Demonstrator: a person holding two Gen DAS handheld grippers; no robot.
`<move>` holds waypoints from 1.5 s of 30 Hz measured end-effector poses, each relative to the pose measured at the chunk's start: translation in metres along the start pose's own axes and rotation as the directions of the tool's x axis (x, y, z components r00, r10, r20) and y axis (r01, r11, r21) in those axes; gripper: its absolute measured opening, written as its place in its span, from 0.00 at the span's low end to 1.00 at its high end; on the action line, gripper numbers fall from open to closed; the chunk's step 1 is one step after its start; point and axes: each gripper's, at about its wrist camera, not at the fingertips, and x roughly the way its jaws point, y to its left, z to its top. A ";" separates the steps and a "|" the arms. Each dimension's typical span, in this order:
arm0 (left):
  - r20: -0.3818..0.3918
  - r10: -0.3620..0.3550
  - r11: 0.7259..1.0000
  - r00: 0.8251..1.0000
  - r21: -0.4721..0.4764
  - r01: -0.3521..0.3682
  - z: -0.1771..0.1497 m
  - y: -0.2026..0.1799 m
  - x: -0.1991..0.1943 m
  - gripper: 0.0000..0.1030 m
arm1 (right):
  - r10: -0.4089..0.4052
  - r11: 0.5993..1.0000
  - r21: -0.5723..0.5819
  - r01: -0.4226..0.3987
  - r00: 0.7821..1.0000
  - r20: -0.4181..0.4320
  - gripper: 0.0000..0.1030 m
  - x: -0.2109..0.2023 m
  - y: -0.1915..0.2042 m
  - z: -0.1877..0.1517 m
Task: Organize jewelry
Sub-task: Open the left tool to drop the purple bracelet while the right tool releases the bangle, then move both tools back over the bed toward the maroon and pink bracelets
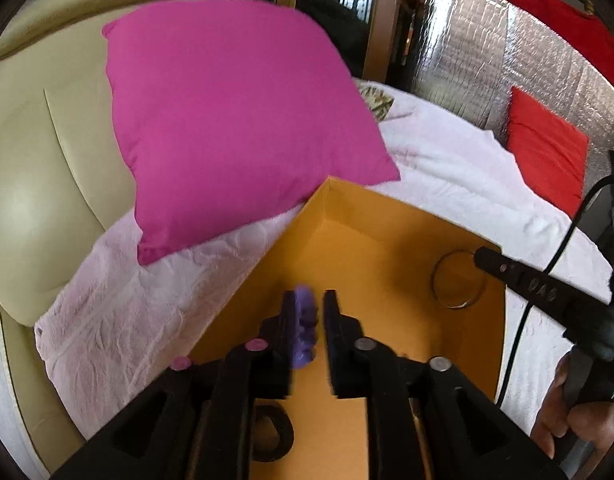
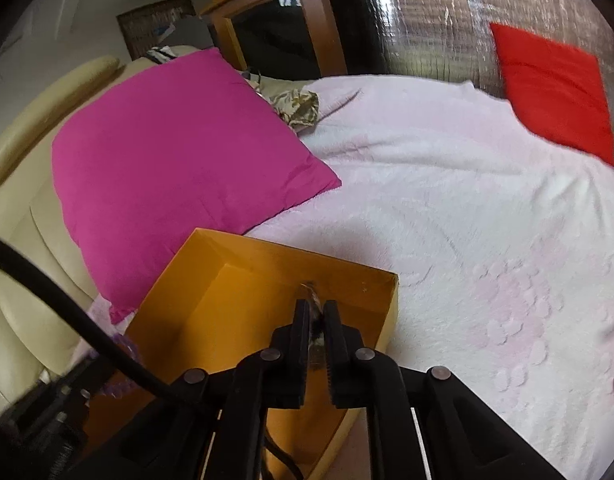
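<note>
We've got an orange box (image 1: 387, 240) sitting open on the white blanket (image 1: 447, 168), its far corner tucked under the magenta pillow (image 1: 227, 120). Between the fingers of our left gripper (image 1: 310, 320) sits a purple beaded piece (image 1: 305, 330), knobbly and bunched, lying along the inner face of the left finger; there is a sliver of space on its right side, so we cannot tell whether the tongs are truly pinching it. The left gripper hangs over the box's interior, pointing down and forward into it. A black ring-shaped item (image 1: 273, 434) lies on the box floor beneath the gripper.

Over on the right side of the box, a thin metal bangle (image 1: 459, 280) stands on edge against the inner wall, and our right gripper (image 2: 315, 320) has it. From the right wrist view its fingers are drawn nearly together on the bangle's rim, a narrow glint of metal between them. The right gripper reaches in from the box's right side, angled down across the wall. A red cushion (image 2: 555, 84) leans against the silver backing behind.
</note>
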 end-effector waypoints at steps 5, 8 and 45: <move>0.001 0.007 1.000 1.000 -0.016 -0.007 -0.001 -0.003 0.000 0.52 | 0.029 0.997 0.071 -0.032 0.999 0.038 0.14 -0.015 -0.020 0.000; 0.013 0.008 1.000 1.000 -0.007 -0.007 -0.002 -0.011 -0.002 0.55 | 0.028 0.992 0.122 -0.040 0.995 0.097 0.14 -0.039 -0.043 0.000; -0.013 -0.141 0.929 0.990 0.343 0.137 -0.065 -0.215 -0.021 0.63 | -0.122 0.767 0.634 0.095 0.993 -0.001 0.17 -0.152 -0.332 -0.111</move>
